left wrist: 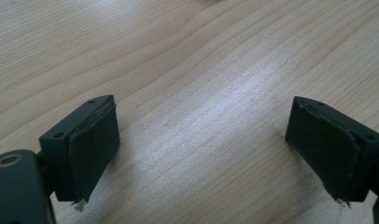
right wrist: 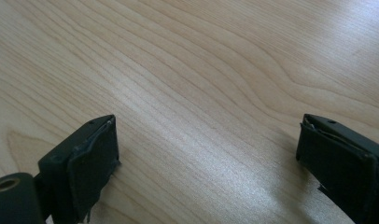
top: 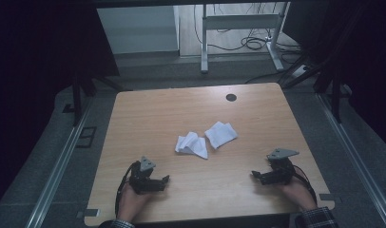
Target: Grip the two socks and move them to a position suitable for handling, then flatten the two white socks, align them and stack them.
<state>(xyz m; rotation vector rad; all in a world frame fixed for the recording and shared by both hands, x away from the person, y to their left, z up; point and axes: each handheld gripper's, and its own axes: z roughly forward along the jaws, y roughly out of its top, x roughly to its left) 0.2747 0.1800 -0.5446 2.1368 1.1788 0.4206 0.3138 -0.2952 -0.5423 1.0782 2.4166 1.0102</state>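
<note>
Now two crumpled white paper cloths [top: 206, 140] lie mid-table on the light wooden table [top: 148, 114], well apart from the left hand-held gripper [top: 165, 180] and right hand-held gripper [top: 254, 175], both spread wide and empty.

A lab: wooden table [top: 148, 118] between dark curtains [top: 34, 71], floor cables [top: 250, 42].
</note>
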